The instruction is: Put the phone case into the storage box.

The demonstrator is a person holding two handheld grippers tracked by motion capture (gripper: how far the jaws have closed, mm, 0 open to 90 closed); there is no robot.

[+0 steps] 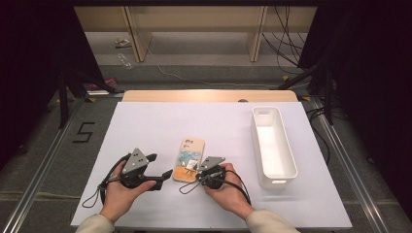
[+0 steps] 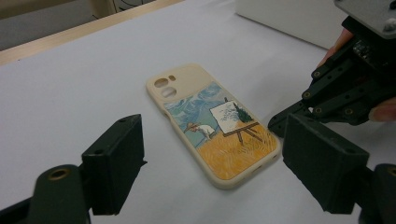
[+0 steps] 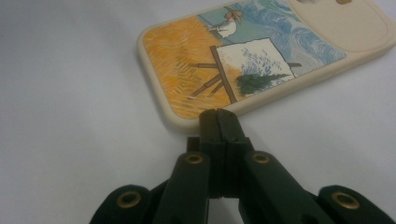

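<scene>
A cream phone case [image 1: 188, 158] printed with a painter at an easel lies flat, picture side up, on the white table [image 1: 145, 126]. My left gripper [image 1: 162, 165] rests just left of the case's near end, open with nothing between its jaws. In the left gripper view the case [image 2: 212, 126] lies ahead between the wide jaws of the left gripper [image 2: 212, 154]. My right gripper [image 1: 194, 171] is shut and empty. Its tips [image 3: 219, 116] sit against the case's [image 3: 243, 56] long right edge by the near corner, and the right gripper [image 2: 280, 123] also shows in the left gripper view.
A long white bin [image 1: 290, 155] stands at the table's right, its wall [image 2: 280, 18] also in the left gripper view. A wooden strip [image 1: 209, 95] borders the far side. A hand holds each gripper near the front edge.
</scene>
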